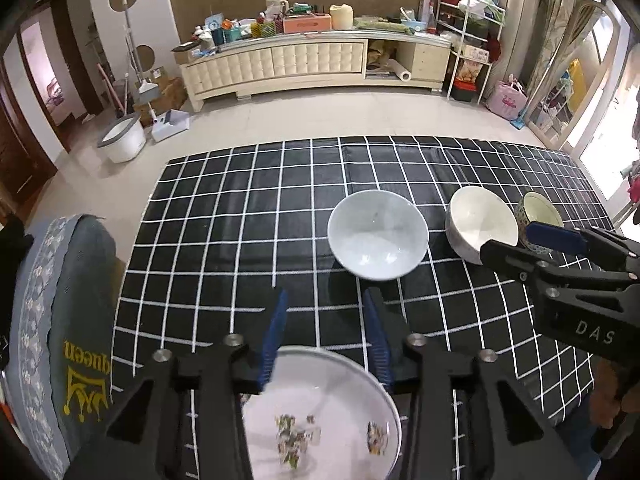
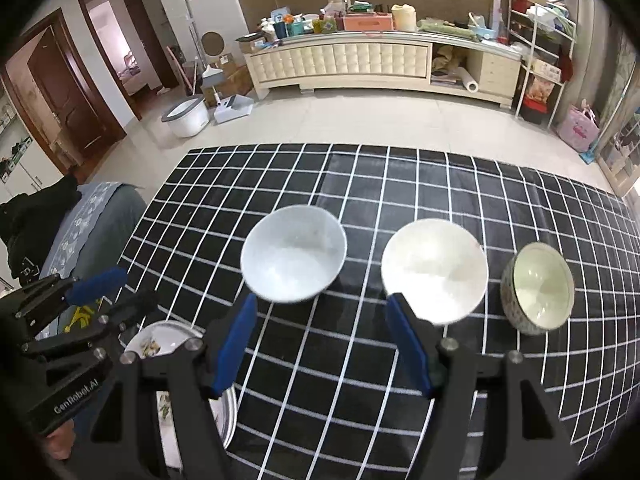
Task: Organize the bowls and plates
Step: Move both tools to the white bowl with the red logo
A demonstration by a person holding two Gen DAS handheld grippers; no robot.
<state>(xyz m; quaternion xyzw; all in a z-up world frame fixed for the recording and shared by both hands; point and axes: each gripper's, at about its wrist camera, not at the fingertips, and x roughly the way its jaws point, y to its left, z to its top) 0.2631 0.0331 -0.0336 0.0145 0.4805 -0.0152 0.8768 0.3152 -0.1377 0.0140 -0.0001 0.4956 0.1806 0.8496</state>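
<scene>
A plate [image 1: 320, 412] with a floral print lies flat on the desk [image 1: 224, 240] directly under the left gripper [image 1: 326, 340], its far rim showing between the two blue pads, which stand spread and touch nothing. Ahead of that gripper and slightly to its right sits a white bowl [image 1: 378, 234], upright and apart from the plate. Farther right is a cream bowl [image 1: 478, 220], and just beyond it a small patterned bowl [image 1: 536, 210], partly hidden behind the right gripper [image 1: 532, 246] that reaches in from the right.

From the right wrist view, the right gripper [image 2: 322, 340] hovers over the checked cloth with its blue pads wide apart and nothing between them. The white bowl [image 2: 294, 254] lies just ahead of its left finger, the cream bowl [image 2: 436, 270] just ahead of its right finger, whose tip overlaps the bowl's near rim in the view; whether they touch I cannot tell. The patterned bowl [image 2: 538, 288] stands to the right, near the cream bowl but not touching it. The three bowls form a row. To the gripper's lower left the plate [image 2: 172, 340] shows beneath the left gripper [image 2: 116, 292].

Left of the desk is a grey cushion [image 1: 68, 320].
</scene>
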